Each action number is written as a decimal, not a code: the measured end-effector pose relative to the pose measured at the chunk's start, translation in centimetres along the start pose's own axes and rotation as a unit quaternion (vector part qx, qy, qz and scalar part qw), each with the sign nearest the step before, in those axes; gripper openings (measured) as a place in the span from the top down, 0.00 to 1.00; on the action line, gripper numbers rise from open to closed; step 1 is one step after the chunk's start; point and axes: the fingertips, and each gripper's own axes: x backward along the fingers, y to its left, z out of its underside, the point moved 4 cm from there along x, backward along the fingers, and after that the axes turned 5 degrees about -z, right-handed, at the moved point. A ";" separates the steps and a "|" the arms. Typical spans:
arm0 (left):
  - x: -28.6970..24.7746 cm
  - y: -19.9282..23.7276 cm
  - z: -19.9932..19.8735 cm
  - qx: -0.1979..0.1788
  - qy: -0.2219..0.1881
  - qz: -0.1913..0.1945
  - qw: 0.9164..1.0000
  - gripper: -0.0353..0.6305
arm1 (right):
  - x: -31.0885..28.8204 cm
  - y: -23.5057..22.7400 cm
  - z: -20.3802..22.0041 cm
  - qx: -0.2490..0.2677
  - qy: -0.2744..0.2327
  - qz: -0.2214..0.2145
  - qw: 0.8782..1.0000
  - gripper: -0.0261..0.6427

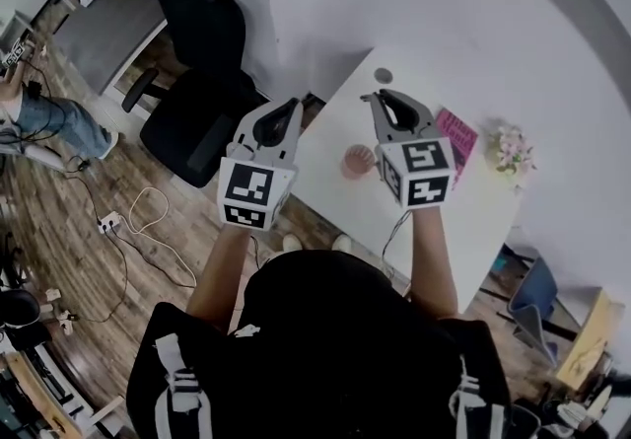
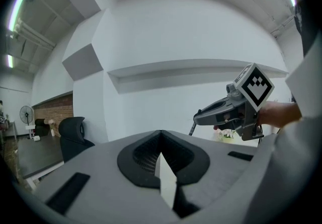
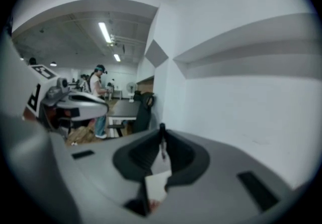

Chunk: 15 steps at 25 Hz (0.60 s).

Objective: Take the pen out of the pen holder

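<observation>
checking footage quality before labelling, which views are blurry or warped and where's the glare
Head view: fairly sharp, curved edges, darkened corners. Left gripper view: sharp, heavy fisheye, black corners, tube lights flare at the left edge. Right gripper view: softest, the pen looks smeared.

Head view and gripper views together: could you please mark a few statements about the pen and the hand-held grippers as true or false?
1. The right hand-held gripper is shut on the pen. True.
2. The left hand-held gripper holds a cup. False: its jaws are together, with nothing between them.
3. The pink pen holder stands on the white table. True.
4. The flowers lie on the floor. False: they are on the table.
</observation>
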 end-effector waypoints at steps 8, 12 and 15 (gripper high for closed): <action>0.4 -0.3 -1.5 -0.010 -0.016 -0.002 1.000 0.92 | 1.6 -0.4 -2.0 0.009 -0.036 0.006 0.999 0.87; 0.7 -0.6 -1.3 -0.009 -0.015 -0.001 1.000 0.92 | 2.0 -0.1 -2.2 0.011 -0.041 0.003 0.999 0.87; 0.8 -0.8 -1.6 -0.008 -0.019 0.001 1.000 0.92 | 2.1 0.2 -2.2 0.010 -0.044 0.002 0.999 0.87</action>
